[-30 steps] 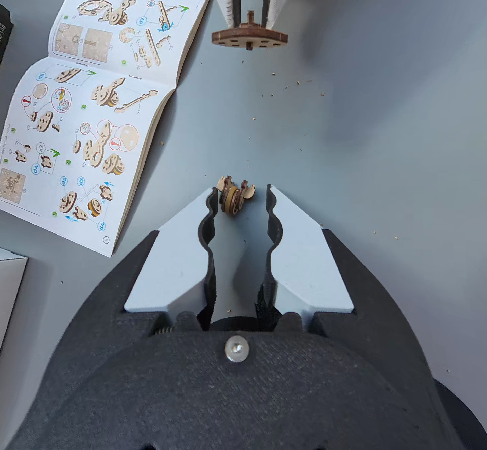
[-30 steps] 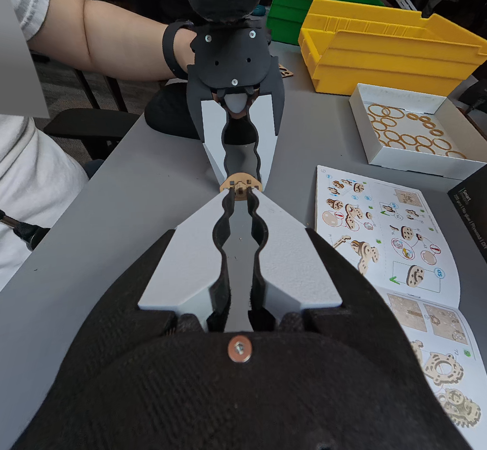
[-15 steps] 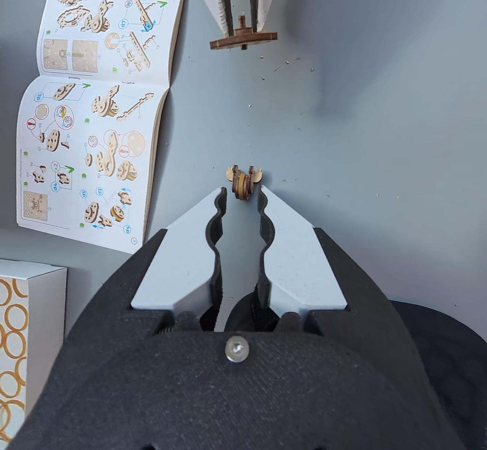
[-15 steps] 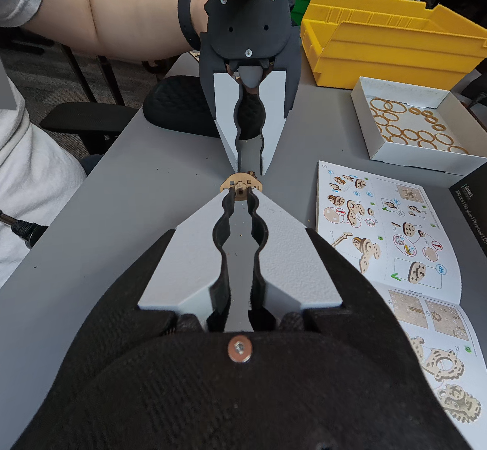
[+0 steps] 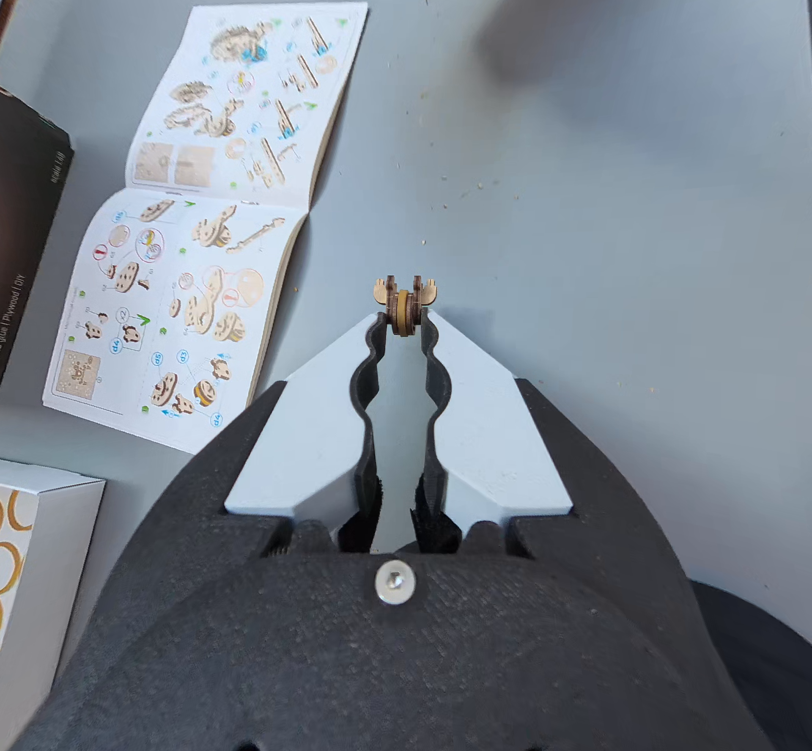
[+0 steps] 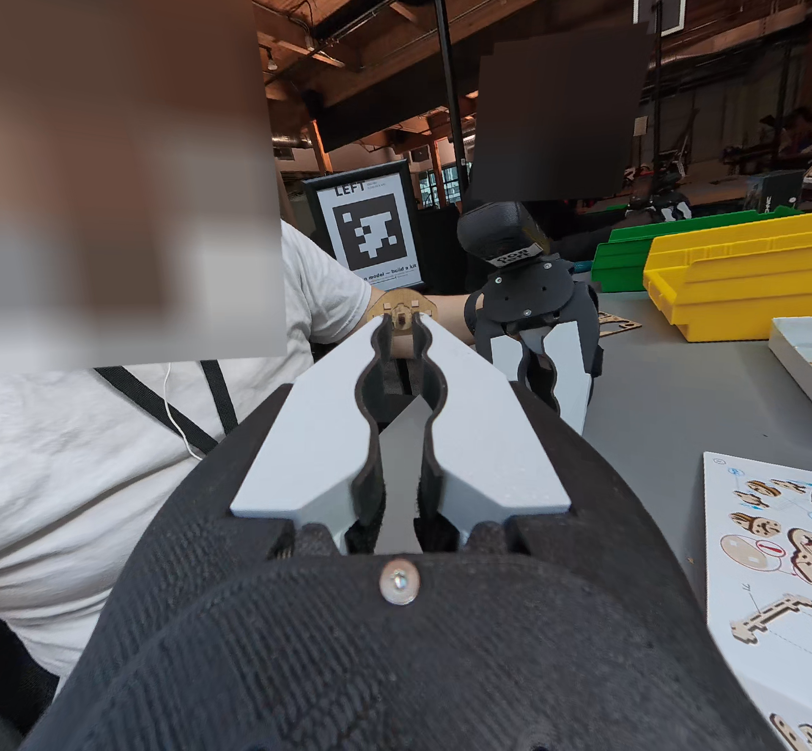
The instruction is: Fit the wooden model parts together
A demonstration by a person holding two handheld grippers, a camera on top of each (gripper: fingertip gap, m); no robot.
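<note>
My left gripper (image 5: 403, 322) is shut on a small wooden pulley part (image 5: 403, 305) with a yellow band and two little prongs, pinched at the fingertips over the grey table (image 5: 593, 246). My right gripper (image 6: 402, 325) is shut on a flat round wooden disc part (image 6: 402, 307) and holds it high, pointing up and away from the table towards a person in a white shirt. In the right wrist view the left gripper (image 6: 538, 374) shows low over the table, to the right of the disc. The two parts are apart.
An open instruction booklet (image 5: 211, 224) lies left of the left gripper and shows in the right wrist view (image 6: 764, 576). A black box (image 5: 26, 224) and a white box of rings (image 5: 35, 554) sit at the left. Yellow (image 6: 738, 281) and green (image 6: 685, 242) bins stand behind.
My left gripper has closed on the small pulley part and drawn back from the table. My right gripper has risen and tilted up with the disc, leaving the left wrist view.
</note>
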